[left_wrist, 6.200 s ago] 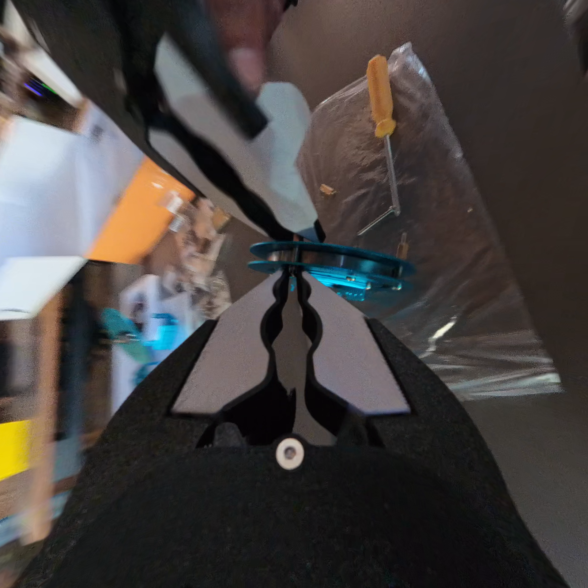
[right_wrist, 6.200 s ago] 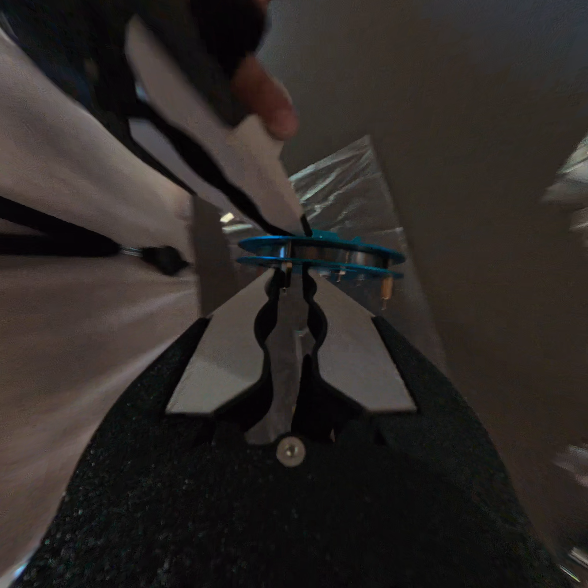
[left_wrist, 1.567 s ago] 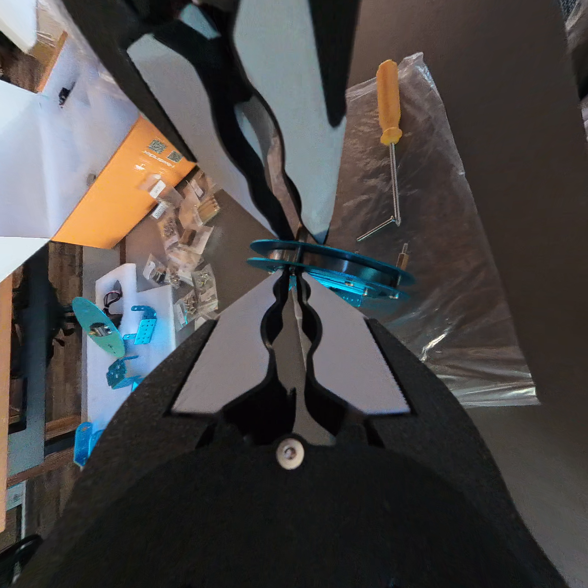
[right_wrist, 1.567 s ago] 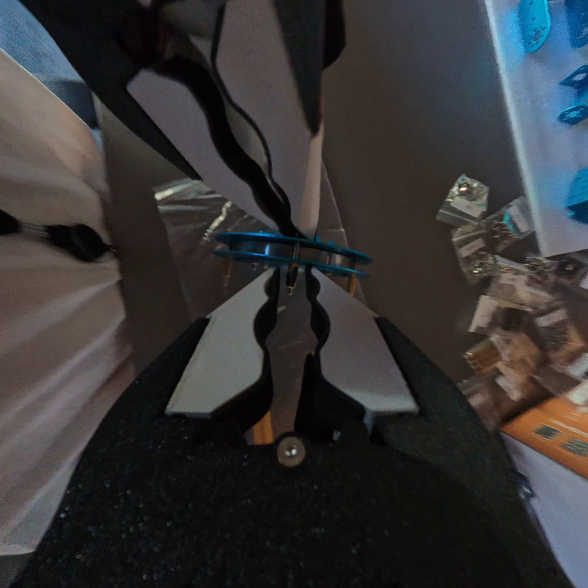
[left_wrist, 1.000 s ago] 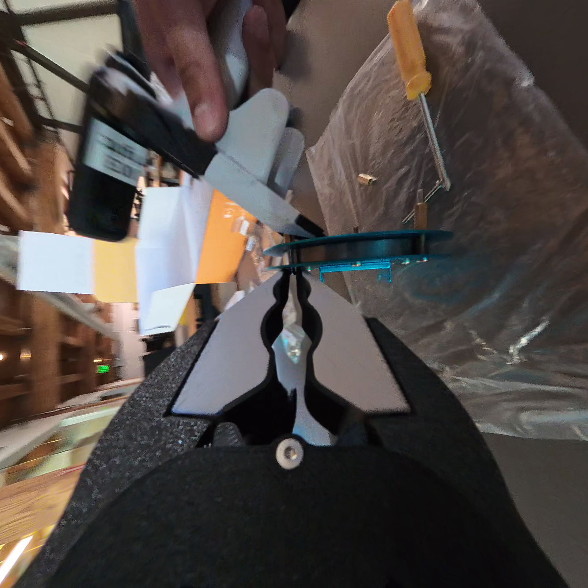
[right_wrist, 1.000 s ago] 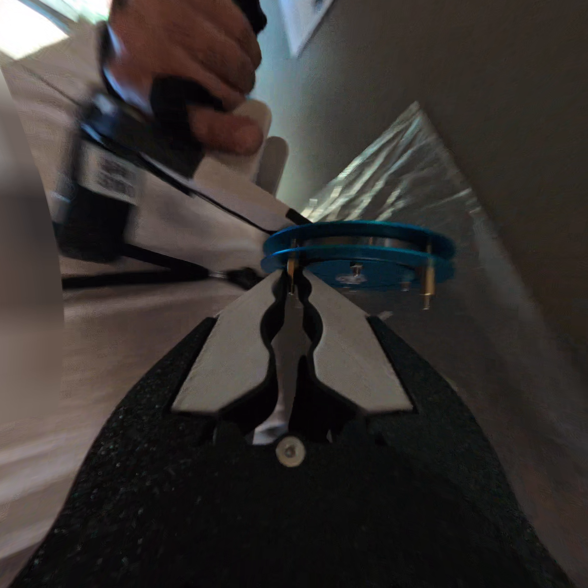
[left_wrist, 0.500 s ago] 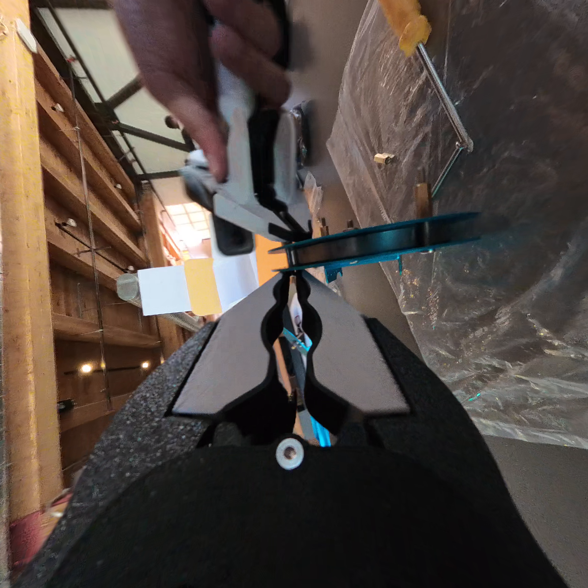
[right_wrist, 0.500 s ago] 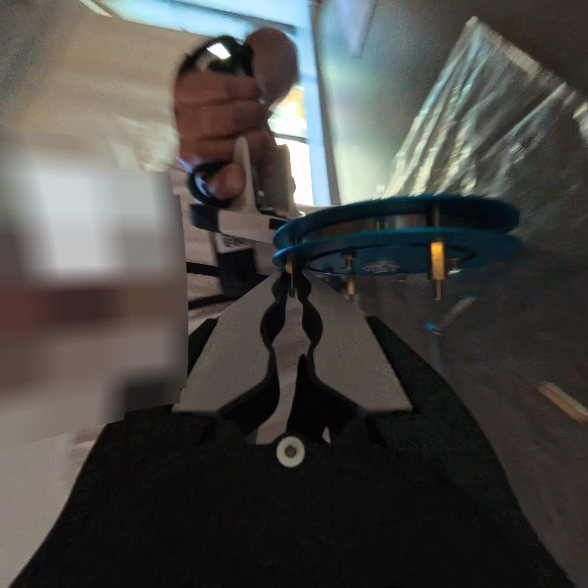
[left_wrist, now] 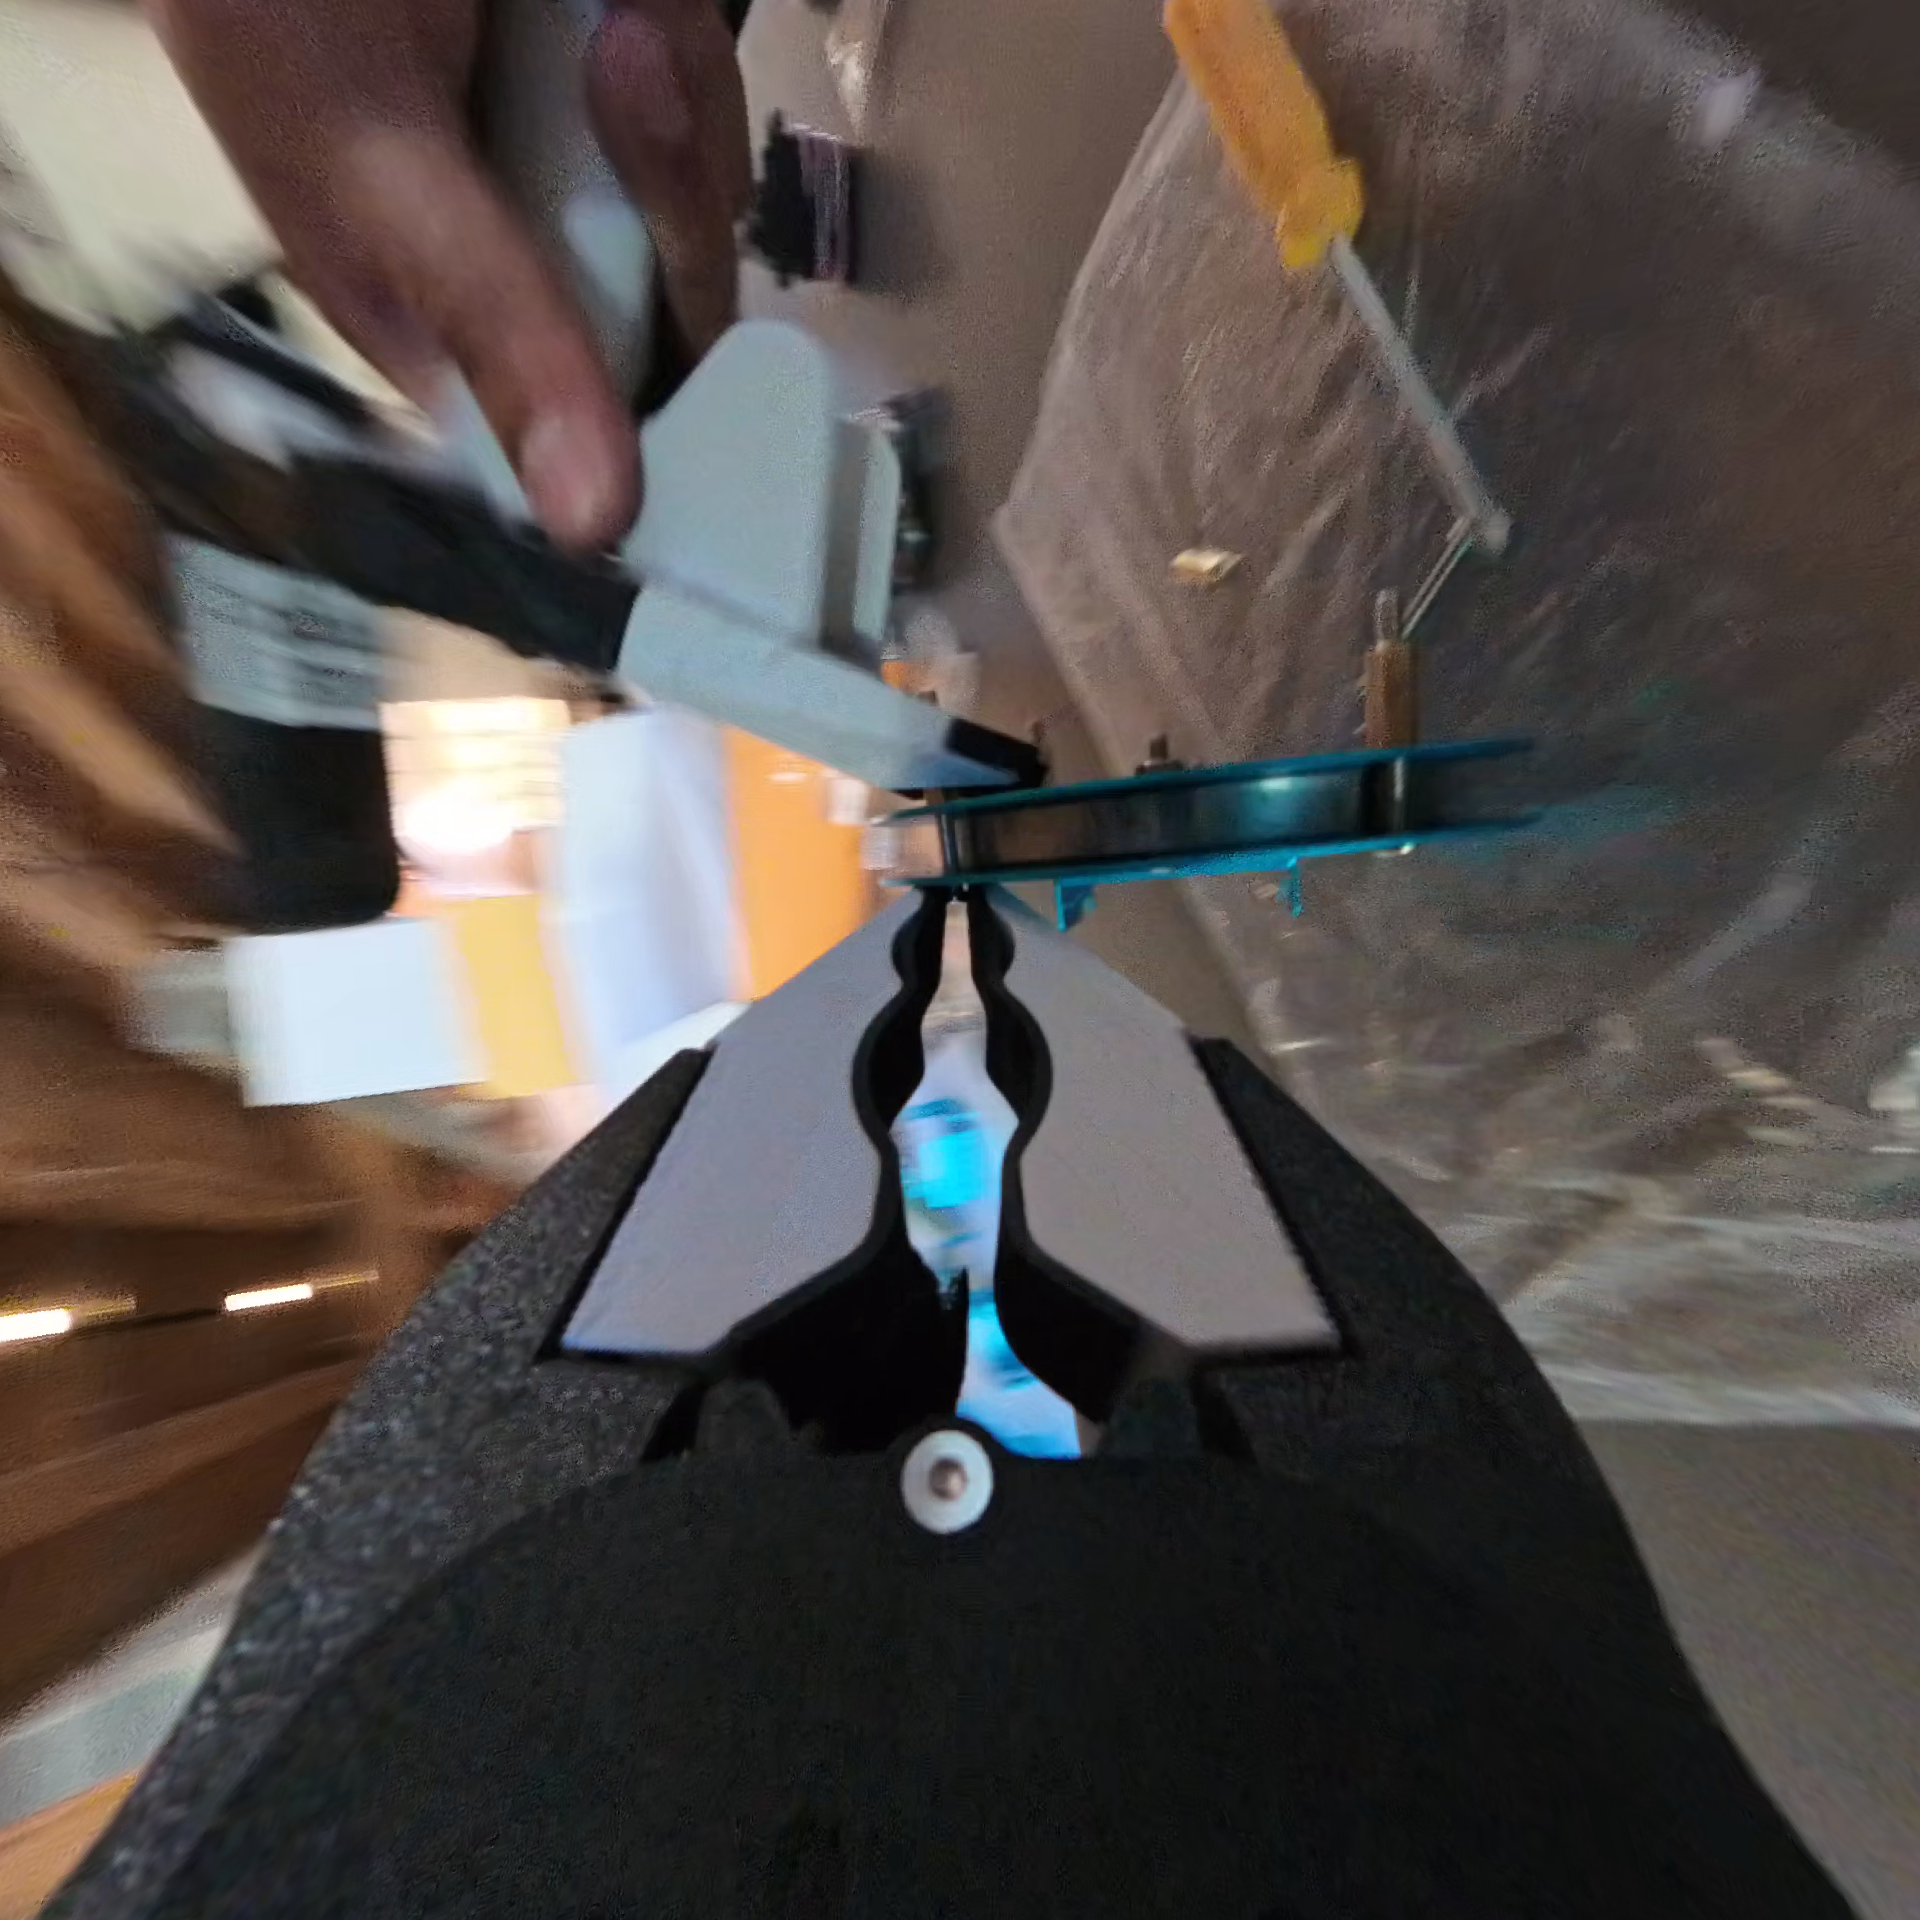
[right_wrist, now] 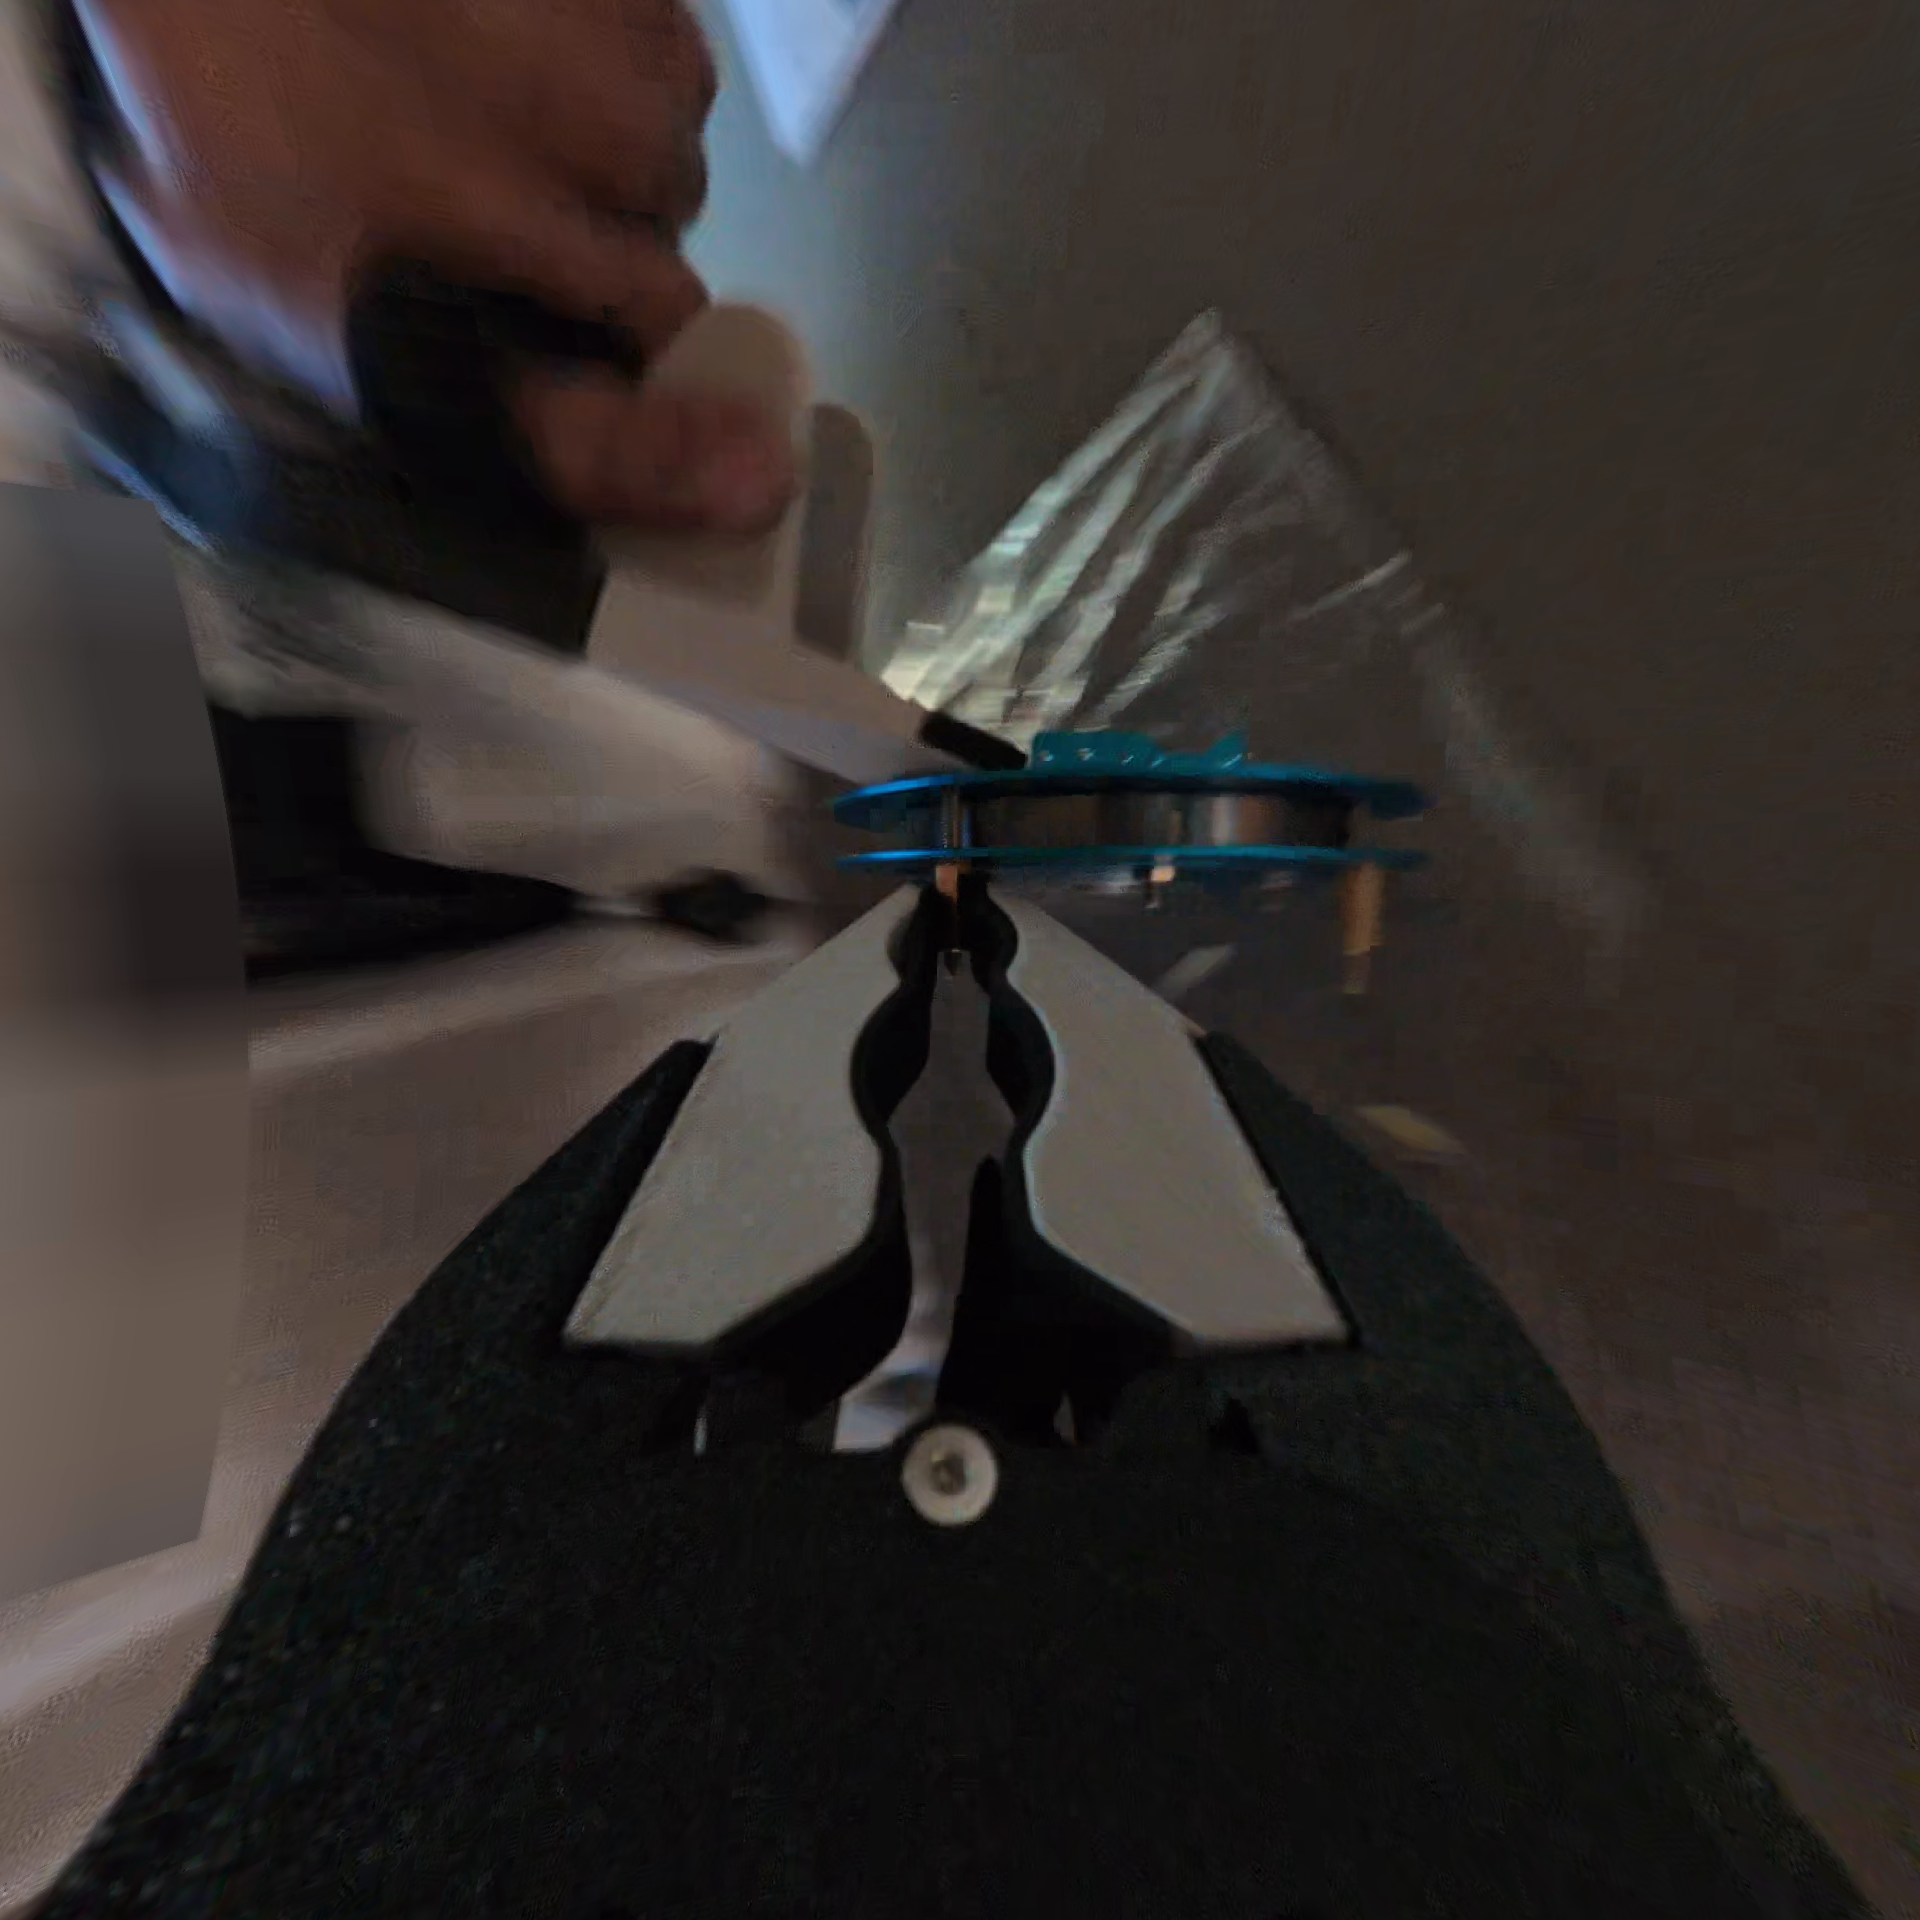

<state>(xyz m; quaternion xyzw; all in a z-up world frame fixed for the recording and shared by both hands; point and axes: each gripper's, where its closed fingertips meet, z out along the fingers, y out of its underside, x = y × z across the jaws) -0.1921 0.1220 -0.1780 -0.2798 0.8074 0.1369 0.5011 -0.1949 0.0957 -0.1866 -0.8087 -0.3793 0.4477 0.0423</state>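
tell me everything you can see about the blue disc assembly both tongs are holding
The blue disc assembly is two thin round blue metal plates stacked flat and parallel, with a silvery ring between them and brass standoffs at the rim. A small blue bracket sits on one face. It is held edge-on in the air, pinched at one rim by the left tongs and the right tongs, over a clear plastic sheet.

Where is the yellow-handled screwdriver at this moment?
In the left wrist view, the yellow-handled screwdriver lies at upper right on the clear plastic sheet, beyond the blue disc assembly. The right wrist view does not show it.
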